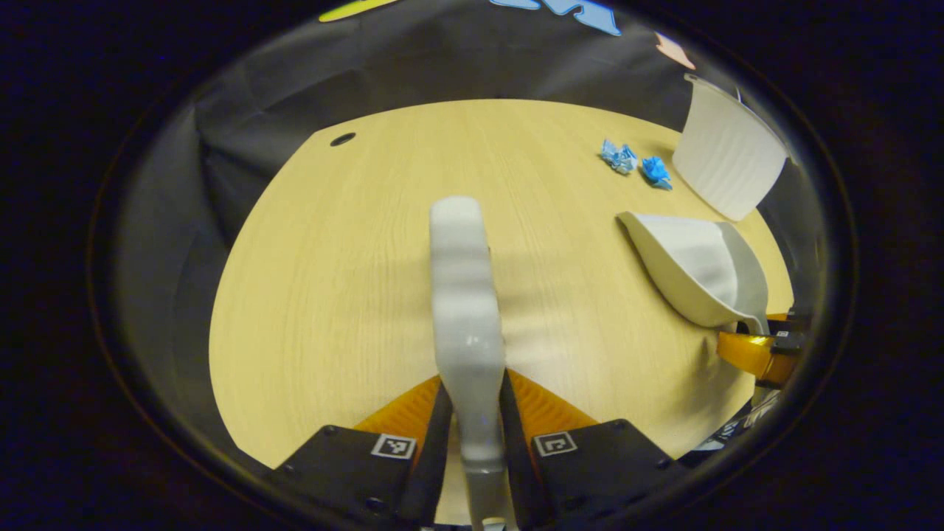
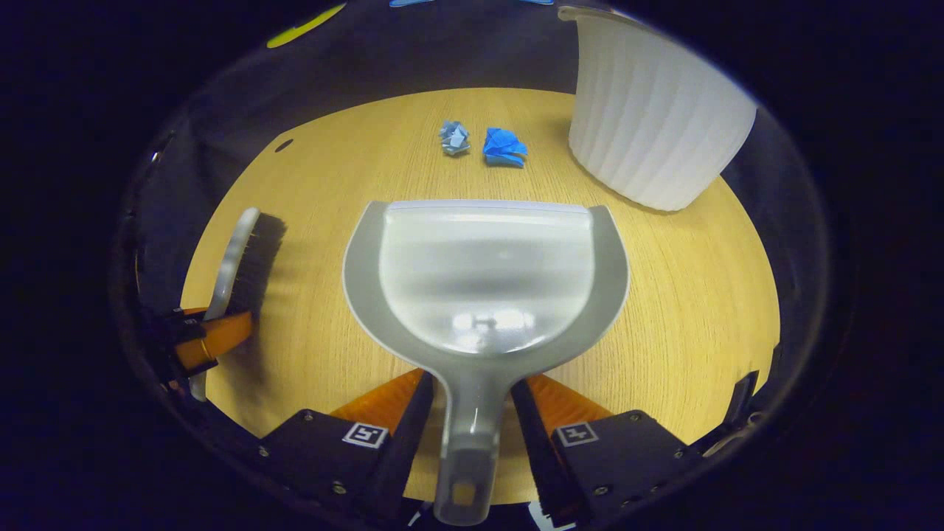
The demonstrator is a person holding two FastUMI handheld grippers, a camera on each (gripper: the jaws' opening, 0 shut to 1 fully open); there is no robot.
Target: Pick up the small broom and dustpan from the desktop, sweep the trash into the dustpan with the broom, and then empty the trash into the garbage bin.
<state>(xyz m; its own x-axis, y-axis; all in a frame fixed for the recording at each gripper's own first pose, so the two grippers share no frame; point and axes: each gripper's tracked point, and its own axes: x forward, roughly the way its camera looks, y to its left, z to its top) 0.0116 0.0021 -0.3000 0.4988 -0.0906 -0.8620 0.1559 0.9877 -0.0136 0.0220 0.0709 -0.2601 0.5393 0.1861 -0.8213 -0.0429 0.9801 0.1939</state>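
In the left gripper view my left gripper (image 1: 473,402) is shut on the small broom (image 1: 464,295), whose pale back runs forward over the wooden table (image 1: 332,280). In the right gripper view my right gripper (image 2: 466,402) is shut on the handle of the grey dustpan (image 2: 487,273), which is held level with its mouth toward two crumpled blue paper scraps (image 2: 487,144). Those scraps (image 1: 636,164) lie ahead of the dustpan (image 1: 700,269) near the white ribbed garbage bin (image 2: 656,110). The broom (image 2: 247,262), dark bristles to its right, shows at the left with the left gripper (image 2: 203,335).
The garbage bin (image 1: 726,158) stands at the table's far right edge. A small dark hole (image 1: 342,139) sits in the tabletop at the far left. Black cloth walls close in behind the table.
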